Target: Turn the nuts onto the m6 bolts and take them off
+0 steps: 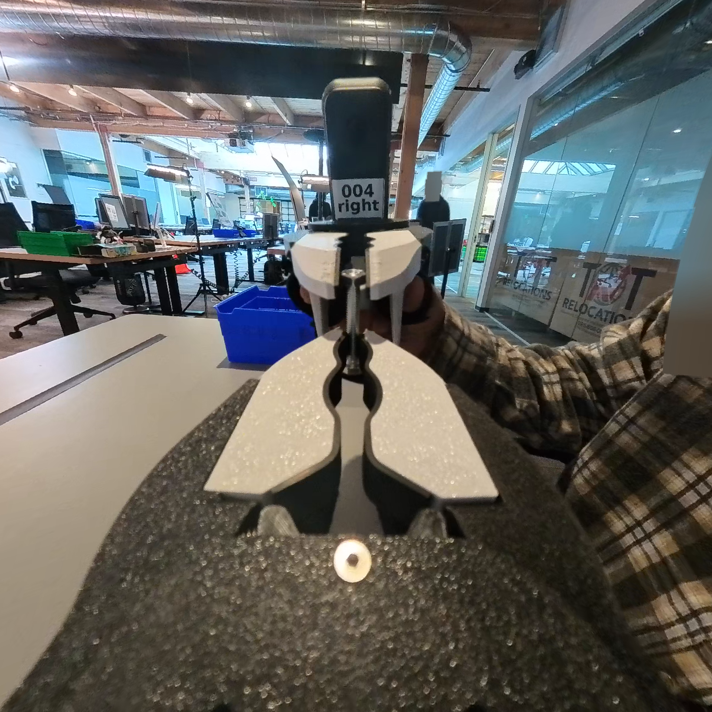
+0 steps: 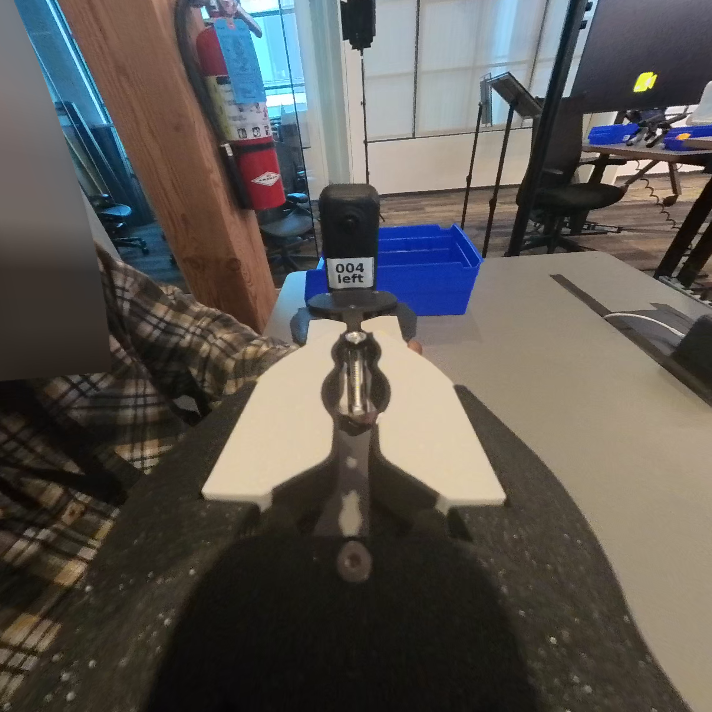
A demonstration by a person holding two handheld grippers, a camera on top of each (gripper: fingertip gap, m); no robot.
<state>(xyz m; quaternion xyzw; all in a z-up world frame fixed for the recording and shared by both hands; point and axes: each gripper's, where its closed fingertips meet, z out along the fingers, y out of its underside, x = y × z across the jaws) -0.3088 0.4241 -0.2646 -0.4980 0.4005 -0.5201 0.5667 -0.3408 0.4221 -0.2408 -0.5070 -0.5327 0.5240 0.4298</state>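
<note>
My two grippers face each other tip to tip above the grey table (image 1: 96, 404), with a long silver bolt (image 1: 352, 312) running between them. My left gripper (image 1: 351, 339) is shut on the bolt's threaded shaft near its tips. My right gripper (image 1: 353, 287) shows beyond it, with its white fingers closed on a wider silver piece, the nut (image 1: 353, 274), at the bolt's far end. In the right wrist view the bolt (image 2: 356, 375) lies in the notches of my right gripper (image 2: 356, 346). There the nut (image 2: 356, 406) sits between the pads. The left gripper (image 2: 354, 329) holds the far end.
An open blue bin (image 1: 262, 331) stands on the table behind the grippers; it also shows in the right wrist view (image 2: 427, 269). A plaid sleeve (image 1: 539, 385) reaches in from the right. A dark object (image 2: 693, 346) and a groove lie on the table's right side. My two grippers' fingertips are within a few centimetres of each other.
</note>
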